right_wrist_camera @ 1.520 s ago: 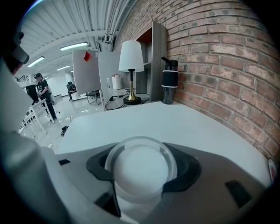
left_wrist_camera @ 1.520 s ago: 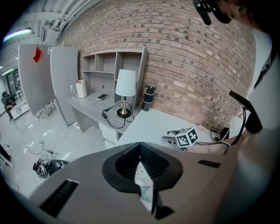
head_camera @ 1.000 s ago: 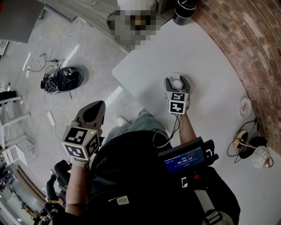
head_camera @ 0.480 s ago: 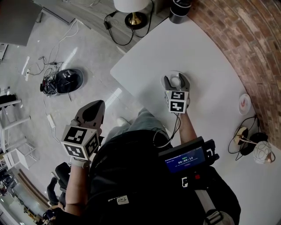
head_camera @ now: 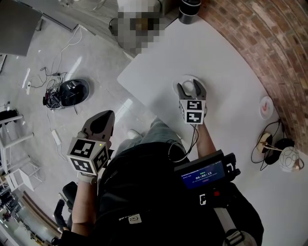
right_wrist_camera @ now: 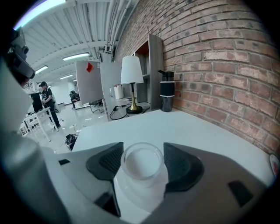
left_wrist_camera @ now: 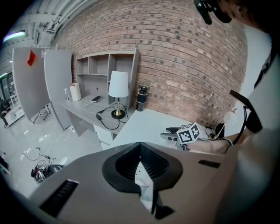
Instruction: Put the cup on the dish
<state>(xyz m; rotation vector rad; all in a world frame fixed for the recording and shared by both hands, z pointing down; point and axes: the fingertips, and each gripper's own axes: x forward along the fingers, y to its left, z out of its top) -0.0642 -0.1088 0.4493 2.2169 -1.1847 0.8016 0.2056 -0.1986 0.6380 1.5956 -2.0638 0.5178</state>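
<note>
A white cup [head_camera: 192, 89] sits between the jaws of my right gripper [head_camera: 190, 87], which is shut on it. In the right gripper view the cup [right_wrist_camera: 141, 164] fills the gap, open mouth up, with both dark pads pressed against its sides. Under the cup, the rim of a white dish [head_camera: 185, 78] shows on the white table [head_camera: 226, 72]; whether the cup touches the dish is hidden. My left gripper [head_camera: 105, 116] hangs over the floor off the table's left edge. Its jaws meet at the tip with nothing between them [left_wrist_camera: 140, 146].
A black bottle [head_camera: 187, 12] stands at the table's far corner near a white-shaded lamp [right_wrist_camera: 131, 74]. A small pink-marked plate [head_camera: 266, 106], a gold lamp base with cable [head_camera: 263, 144] and a white round object [head_camera: 288, 159] lie at the right. The brick wall [head_camera: 274, 43] borders the table.
The head view has shifted a little. My right gripper stays over the dish with the cup in it, and the left gripper has not moved.
</note>
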